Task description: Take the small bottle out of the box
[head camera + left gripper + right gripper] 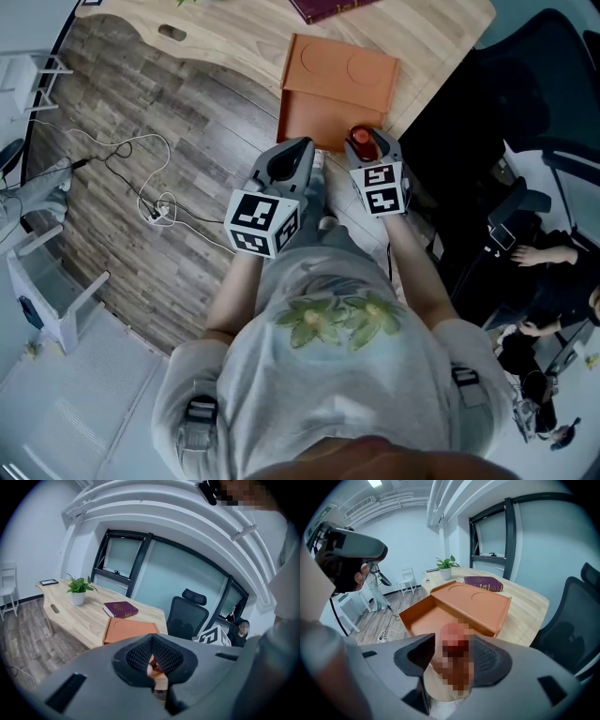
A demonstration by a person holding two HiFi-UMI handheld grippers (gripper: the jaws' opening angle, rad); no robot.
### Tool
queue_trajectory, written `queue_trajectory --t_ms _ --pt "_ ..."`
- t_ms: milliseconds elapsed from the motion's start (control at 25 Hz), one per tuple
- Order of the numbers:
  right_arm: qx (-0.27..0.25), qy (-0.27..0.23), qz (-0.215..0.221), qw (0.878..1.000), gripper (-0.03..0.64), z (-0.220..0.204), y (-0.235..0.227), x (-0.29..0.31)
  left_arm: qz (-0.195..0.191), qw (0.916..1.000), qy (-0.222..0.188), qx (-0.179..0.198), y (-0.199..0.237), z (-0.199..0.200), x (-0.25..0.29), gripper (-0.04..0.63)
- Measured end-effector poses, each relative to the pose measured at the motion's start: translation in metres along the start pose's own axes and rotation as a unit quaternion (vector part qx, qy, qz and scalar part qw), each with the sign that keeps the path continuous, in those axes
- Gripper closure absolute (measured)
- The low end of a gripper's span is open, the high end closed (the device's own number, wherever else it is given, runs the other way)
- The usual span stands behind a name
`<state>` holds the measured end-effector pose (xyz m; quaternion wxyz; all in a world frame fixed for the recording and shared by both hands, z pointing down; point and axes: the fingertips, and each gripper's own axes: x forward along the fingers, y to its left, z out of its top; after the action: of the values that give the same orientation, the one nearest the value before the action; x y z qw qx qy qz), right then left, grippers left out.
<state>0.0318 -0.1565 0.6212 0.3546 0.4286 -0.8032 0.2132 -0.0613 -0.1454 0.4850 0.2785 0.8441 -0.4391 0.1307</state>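
Observation:
An orange box stands open on the wooden table point(225, 37), seen in the head view point(337, 84) and in the right gripper view point(433, 616), where its lid point(473, 599) leans back behind it. My right gripper point(452, 654) is shut on the small red-capped bottle point(453, 639), which it holds up in front of the box near the table's edge. From above, the red cap point(363, 141) shows at the right gripper's point(367, 148) tip. My left gripper point(296, 150) hangs beside it over the floor. Its jaws point(152, 657) are shut with nothing held.
A dark red book point(483, 583) and a potted plant point(446, 566) sit farther along the table. A black office chair point(187, 616) stands past the table's end. Cables point(155, 202) lie on the wood floor, with a white rack point(47, 281) at the left.

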Motion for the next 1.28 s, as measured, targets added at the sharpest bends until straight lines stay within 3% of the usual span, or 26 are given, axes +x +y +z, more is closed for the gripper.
queue_trajectory --t_ms 1280 --pt "-0.012 0.029 -0.021 0.999 0.408 -0.016 -0.006 0.022 0.002 0.9999 0.009 -0.006 0.009 -0.008 -0.001 0.588"
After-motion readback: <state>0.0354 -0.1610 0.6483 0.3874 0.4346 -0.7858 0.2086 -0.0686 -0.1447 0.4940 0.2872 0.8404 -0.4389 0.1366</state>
